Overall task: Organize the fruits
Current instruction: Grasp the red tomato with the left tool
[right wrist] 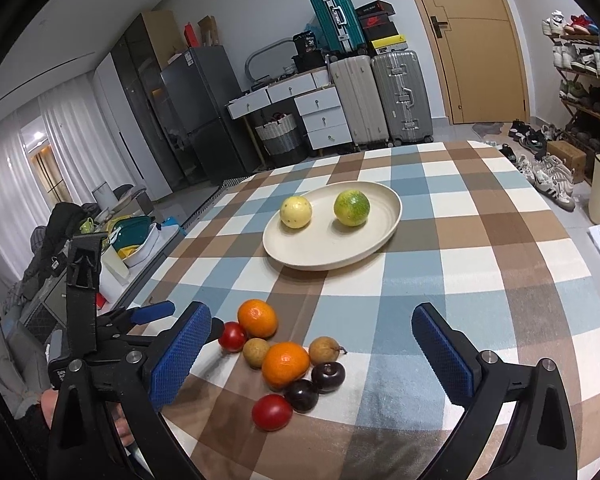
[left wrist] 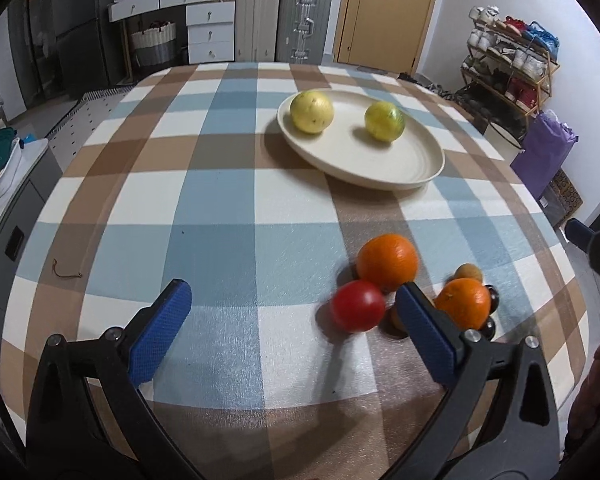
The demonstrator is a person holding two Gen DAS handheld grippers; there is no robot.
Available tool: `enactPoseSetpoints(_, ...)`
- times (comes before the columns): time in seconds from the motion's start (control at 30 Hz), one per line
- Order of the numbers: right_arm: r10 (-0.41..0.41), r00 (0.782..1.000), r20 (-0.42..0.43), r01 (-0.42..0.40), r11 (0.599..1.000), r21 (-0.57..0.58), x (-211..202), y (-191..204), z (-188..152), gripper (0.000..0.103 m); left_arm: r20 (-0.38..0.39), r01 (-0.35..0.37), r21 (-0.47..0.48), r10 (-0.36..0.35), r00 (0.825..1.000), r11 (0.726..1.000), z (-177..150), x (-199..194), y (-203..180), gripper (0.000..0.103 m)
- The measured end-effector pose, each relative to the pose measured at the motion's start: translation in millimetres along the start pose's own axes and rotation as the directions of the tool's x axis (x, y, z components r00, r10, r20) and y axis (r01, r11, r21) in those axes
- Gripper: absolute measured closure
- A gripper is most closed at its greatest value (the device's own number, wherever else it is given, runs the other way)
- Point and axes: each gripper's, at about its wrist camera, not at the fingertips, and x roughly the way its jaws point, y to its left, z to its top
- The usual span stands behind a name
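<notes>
Both jaws spread wide, nothing pinched: left hand-held gripper (left wrist: 292, 312) low over the checked bench (left wrist: 220, 208), right hand-held gripper (right wrist: 312, 340) likewise spread and empty, higher and farther back. Loose fruit heaped in a tight cluster just ahead of and between the right gripper's pads, and hard against the left gripper's right pad: nearer tomato (right wrist: 272, 412), two dark plums (right wrist: 328, 376), front orange (right wrist: 286, 364), two small brown fruits (right wrist: 324, 350), rear orange (right wrist: 257, 318), far tomato (right wrist: 232, 336). Well beyond both grippers, plate (right wrist: 392, 216) already carrying pale yellow fruit (right wrist: 295, 212) and green fruit (right wrist: 351, 207). Main risk, judged from the crowding: right pad of the left gripper wedged in among the far tomato and both oranges, so a careless close likely to nudge neighbours and send round fruit rolling toward the bench edge. Second risk: two fruits caught at once, or a grip off-centre on a sphere, popping it loose mid-carry. Soft tomato liable to bruise or split under a hard squeeze. Both grippers converging on one heap, so a collision between them plausible. On release, possible knock against fruit on the shallow plate, rolling one over the rim.
</notes>
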Motion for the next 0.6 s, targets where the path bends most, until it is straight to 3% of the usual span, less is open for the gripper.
enactPoseSetpoints(0.37,-0.001,1.0,-0.009,0.001,1.0,0.009,3,-3,-2,0.001,-0.054,0.038,-0.019,-0.039,0.998,0.999,1,21,4,0.002)
enactPoseSetpoints(0.47,-0.001,1.0,-0.014,0.001,1.0,0.013,5,-5,-4,0.001,-0.058,0.08,-0.019,-0.081,0.995,0.997,2,23,2,0.012)
enactPoseSetpoints(0.57,-0.002,1.0,-0.016,0.002,1.0,0.016,6,-6,-5,0.001,-0.063,0.128,-0.019,-0.129,0.99,0.992,2,24,1,0.028)
enactPoseSetpoints(0.6,-0.001,1.0,-0.017,0.002,1.0,0.016,6,-6,-5,0.001,-0.068,0.154,-0.016,-0.155,0.986,0.988,2,24,-1,0.038)
